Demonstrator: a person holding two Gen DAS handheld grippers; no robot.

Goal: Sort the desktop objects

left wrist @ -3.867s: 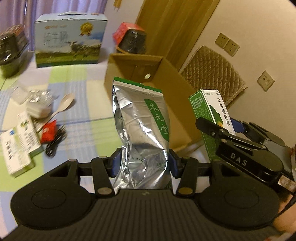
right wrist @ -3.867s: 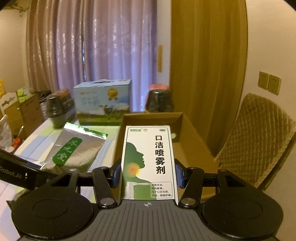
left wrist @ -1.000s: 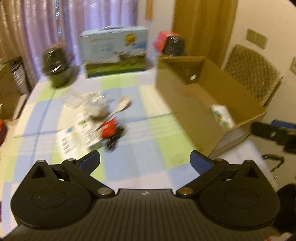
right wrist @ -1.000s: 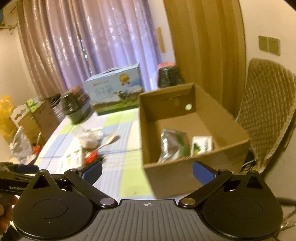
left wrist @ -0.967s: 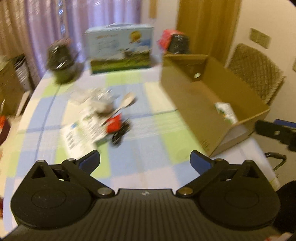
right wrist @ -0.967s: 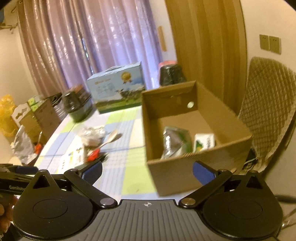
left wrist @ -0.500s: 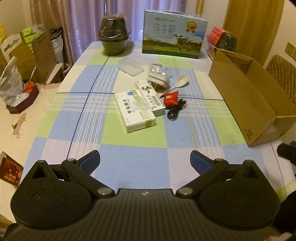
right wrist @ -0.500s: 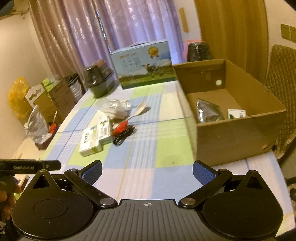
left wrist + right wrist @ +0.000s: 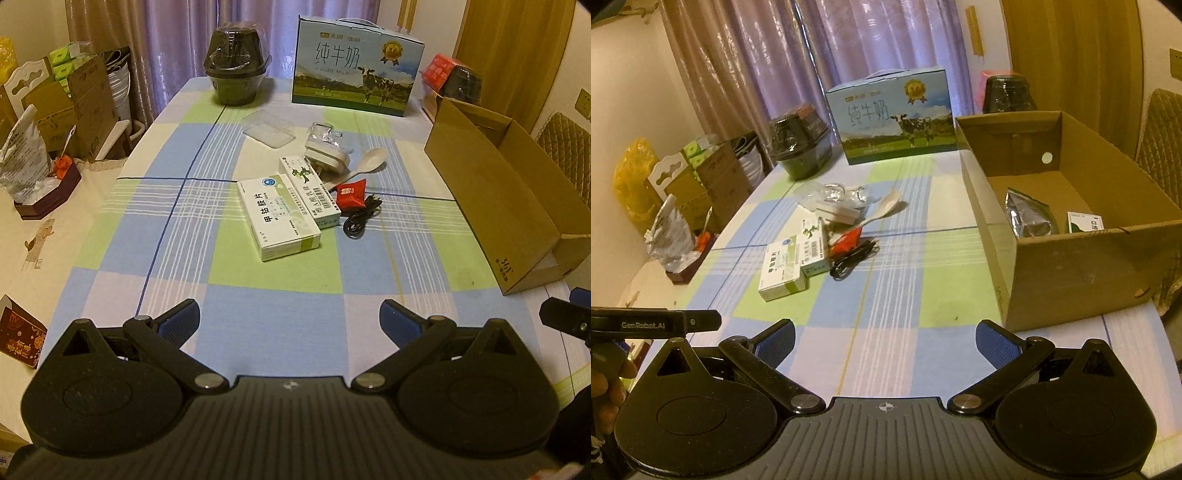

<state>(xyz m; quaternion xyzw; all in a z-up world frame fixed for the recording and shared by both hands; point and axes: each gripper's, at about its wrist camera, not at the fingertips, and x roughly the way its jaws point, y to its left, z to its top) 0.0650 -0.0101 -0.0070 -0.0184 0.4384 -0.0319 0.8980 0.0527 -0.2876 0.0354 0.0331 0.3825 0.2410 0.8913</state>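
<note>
Checked cloth in blue, green and white covers the table (image 9: 177,236), with purple curtains behind. Both claws hang over its near edge, jaws spread wide and holding nothing: the left gripper (image 9: 290,317) and the right gripper (image 9: 884,341).

What is left to sort lies in 1 cluster, well ahead of both claws: 2 white-and-green boxes side by side, the big box (image 9: 279,216) nearest and the slim box (image 9: 310,190) touching its far-right side, then a red packet (image 9: 351,192), a coiled black cable (image 9: 360,218), a white spoon (image 9: 365,164) and a clear-wrapped pack (image 9: 327,147) beyond.

From the left claw the big box sits almost straight ahead, its long axis running away and slightly leftward. From the right claw it lies ahead and well to the left (image 9: 783,271). So the left claw looks nearer and better lined up; its jaws would close across the short sides.

Ahead-right of both stands the carton (image 9: 1071,254), already holding a foil bag (image 9: 1028,218) and a green box (image 9: 1086,223).
</note>
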